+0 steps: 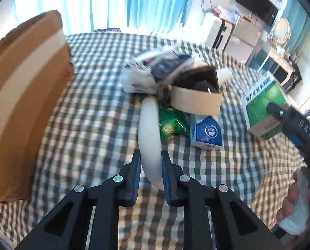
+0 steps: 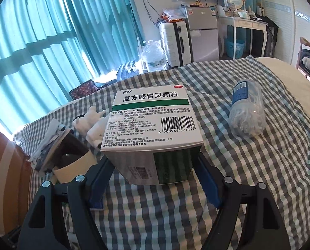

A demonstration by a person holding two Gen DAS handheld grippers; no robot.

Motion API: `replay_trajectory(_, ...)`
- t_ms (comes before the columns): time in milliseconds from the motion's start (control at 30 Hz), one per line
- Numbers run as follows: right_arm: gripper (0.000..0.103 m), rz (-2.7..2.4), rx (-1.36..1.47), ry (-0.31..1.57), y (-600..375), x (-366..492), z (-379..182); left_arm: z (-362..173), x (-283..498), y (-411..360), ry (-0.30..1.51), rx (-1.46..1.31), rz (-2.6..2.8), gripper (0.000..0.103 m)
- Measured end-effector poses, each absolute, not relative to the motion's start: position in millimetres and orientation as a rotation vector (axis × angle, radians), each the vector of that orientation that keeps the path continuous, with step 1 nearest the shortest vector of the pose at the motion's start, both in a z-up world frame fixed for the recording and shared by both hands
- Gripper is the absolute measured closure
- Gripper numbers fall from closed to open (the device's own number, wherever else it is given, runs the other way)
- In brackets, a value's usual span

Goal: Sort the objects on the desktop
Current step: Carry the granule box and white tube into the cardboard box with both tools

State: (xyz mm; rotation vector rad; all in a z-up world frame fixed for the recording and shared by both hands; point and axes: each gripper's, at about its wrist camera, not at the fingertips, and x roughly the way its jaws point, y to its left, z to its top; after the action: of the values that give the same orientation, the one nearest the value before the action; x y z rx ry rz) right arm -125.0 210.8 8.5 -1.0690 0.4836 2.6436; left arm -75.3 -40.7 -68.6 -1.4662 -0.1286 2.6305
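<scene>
Black tongs of the left gripper (image 1: 150,173) fill the bottom of the left wrist view, clenched on a long white curved object (image 1: 148,129) whose long axis runs straight up the frame from between the blue pads (image 1: 136,175). Its far end reaches a heap at centre: a green packet (image 1: 171,123), a blue tissue pack (image 1: 207,134), a roll of tape (image 1: 196,101) and blurred papers (image 1: 155,68), all on the checked cloth (image 1: 92,125). A cardboard box (image 1: 25,104) stands at left, probably the nearest place to sort into; at right the other gripper holds a green medicine box (image 1: 263,104), with a hand (image 1: 296,204) below it. From the right wrist view, the right gripper (image 2: 152,179) grasps that medicine box (image 2: 152,120) at its lower end, the pads (image 2: 207,181) pressing its two sides, so the box juts up the middle of the frame. A clear bag (image 2: 246,114) lies apart at right on the cloth (image 2: 259,177); small white figures (image 2: 88,118) sit left of the box.
</scene>
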Motion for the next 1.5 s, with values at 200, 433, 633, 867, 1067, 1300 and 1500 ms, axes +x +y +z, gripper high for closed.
replay_trajectory(200,0.026,2.686,-1.062,0.463,189.3,-102.4,24.3,-48.9,-62.2,-57.2,-0.138,-1.403,2.682,0.084)
replay_trajectory(433,0.026,2.755,-1.023,0.450,169.7,-62.5,52.0,-19.9,-47.4,-68.4,-0.168,-1.334,2.720,0.084)
replay_trajectory(633,0.026,2.816,-0.987,0.406,145.5,-33.5,74.2,4.1,-31.8,-74.2,-0.184,-1.271,2.748,0.084)
replay_trajectory(867,0.026,2.899,-0.950,0.334,116.9,-9.2,94.6,28.3,-15.1,-77.8,-0.177,-1.180,2.769,0.084)
replay_trajectory(1067,0.026,2.958,-0.916,0.303,97.0,6.0,111.5,40.2,-9.7,-86.4,-0.191,-1.158,2.784,0.084)
replay_trajectory(1300,0.026,3.011,-0.925,0.253,66.1,10.8,120.0,55.3,-13.3,-109.0,-0.194,-1.132,2.813,0.084)
replay_trajectory(1500,0.026,3.066,-0.951,0.268,37.0,2.8,124.9,60.9,-22.9,-144.4,-0.211,-1.149,2.847,0.084)
